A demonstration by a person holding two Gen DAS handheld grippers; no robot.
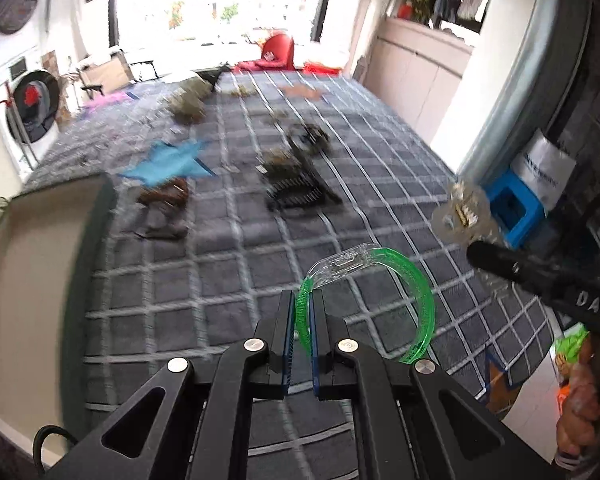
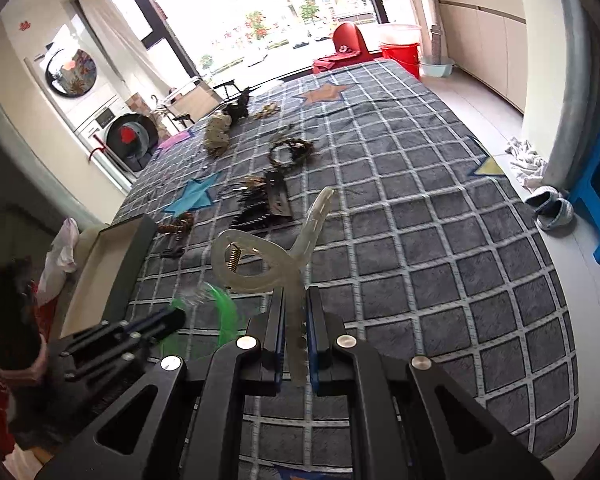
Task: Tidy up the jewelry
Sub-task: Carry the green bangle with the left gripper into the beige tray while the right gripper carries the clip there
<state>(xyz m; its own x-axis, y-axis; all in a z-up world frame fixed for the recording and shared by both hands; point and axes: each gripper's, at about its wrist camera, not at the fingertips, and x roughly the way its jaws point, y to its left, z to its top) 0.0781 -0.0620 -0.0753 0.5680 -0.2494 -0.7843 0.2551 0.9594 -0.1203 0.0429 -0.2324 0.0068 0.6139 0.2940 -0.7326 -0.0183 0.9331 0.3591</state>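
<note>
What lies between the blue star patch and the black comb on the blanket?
Only bare checked blanket separates the blue star patch from the black comb, seen in the right wrist view.

Grey plaid bedspread with star patches (image 2: pixel 420 208); black toothed hair combs (image 2: pixel 256 208) mid-frame, brown beaded bracelet (image 2: pixel 178 224) (left), open cardboard box (image 2: pixel 108 264) at left edge.

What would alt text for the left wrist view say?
Black gripper jaws pinch a green translucent bangle above a grey checked blanket strewn with blurred jewelry and hair clips. An open box sits at left.
</note>
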